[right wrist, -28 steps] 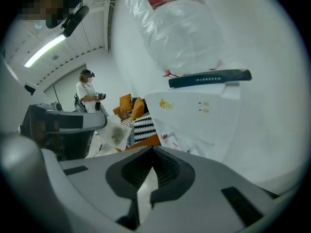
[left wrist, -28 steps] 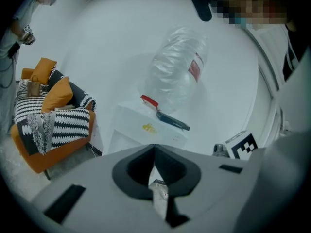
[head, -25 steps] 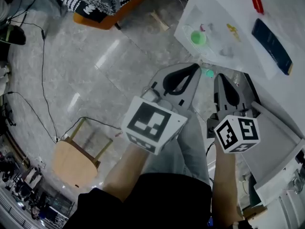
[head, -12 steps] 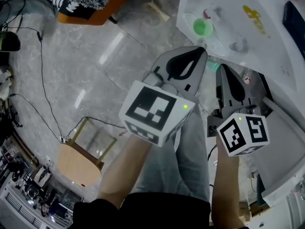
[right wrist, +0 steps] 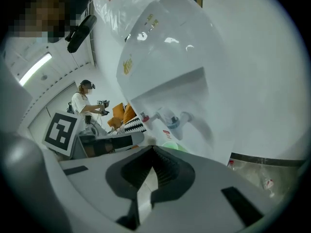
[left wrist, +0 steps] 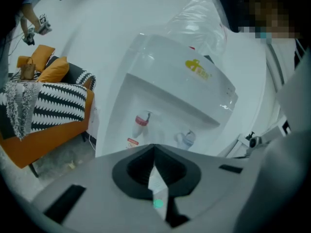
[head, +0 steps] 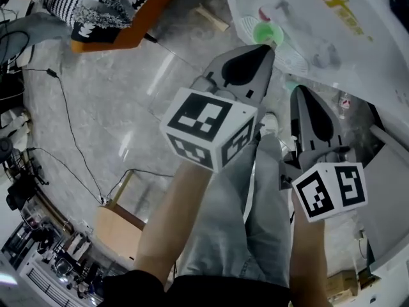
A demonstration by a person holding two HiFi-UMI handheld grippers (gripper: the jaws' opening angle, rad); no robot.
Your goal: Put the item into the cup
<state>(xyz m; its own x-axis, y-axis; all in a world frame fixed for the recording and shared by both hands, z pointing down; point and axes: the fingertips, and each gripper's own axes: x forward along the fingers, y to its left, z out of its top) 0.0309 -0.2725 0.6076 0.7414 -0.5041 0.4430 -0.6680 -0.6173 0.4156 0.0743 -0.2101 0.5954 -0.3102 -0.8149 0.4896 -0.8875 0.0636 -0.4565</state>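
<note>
Head view shows the green cup (head: 267,35) standing on the drip tray (head: 291,59) of the water dispenser (head: 358,50), just beyond the left claw (head: 263,50) toward 12 o'clock. Left claw and right claw (head: 300,91) are both clenched on nothing, and no item can be made out. Doing this well likely means locating the item first, then approaching the cup squarely, clear of the red tap (left wrist: 141,122).

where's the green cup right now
Head view, top centre: the green cup sits on the drip tray of the white water dispenser, just beyond the tip of the left tongs.
</note>
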